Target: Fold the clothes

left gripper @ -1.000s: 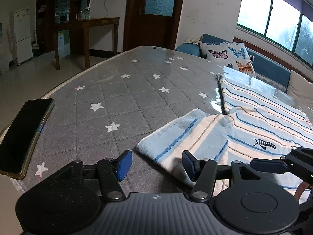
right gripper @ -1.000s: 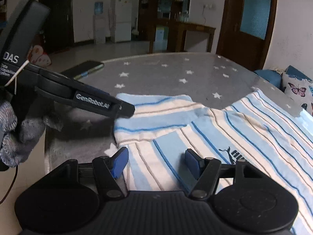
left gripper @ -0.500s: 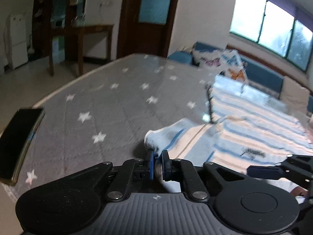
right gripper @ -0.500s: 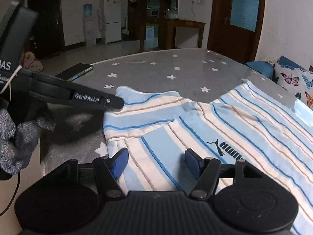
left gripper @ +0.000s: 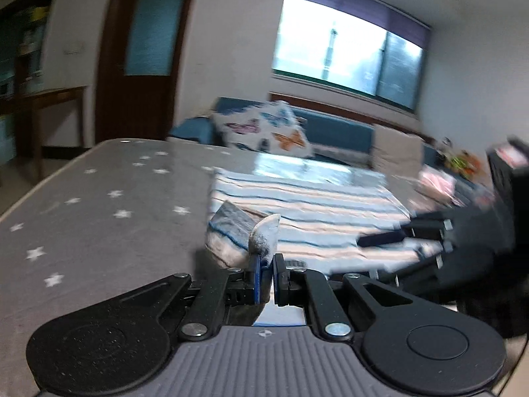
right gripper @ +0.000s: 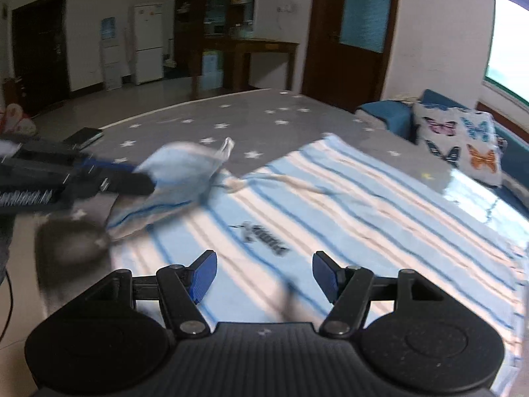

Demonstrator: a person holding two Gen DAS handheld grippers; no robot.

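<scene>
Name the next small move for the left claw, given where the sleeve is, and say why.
Probably carry the sleeve inward over the striped shirt body and lay it flat. The left claw is shut on the sleeve's edge, lifted off the star-patterned table, while the right claw hangs open above the chest.

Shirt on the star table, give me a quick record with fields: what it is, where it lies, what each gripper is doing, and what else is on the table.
item: blue and white striped shirt
surface: grey table with star print
left gripper: jaws shut on the sleeve, sleeve lifted off the table
right gripper: jaws open, empty, over the shirt body
logo: dark print on the shirt, ahead of the right gripper
other: phone near the table edge
</scene>
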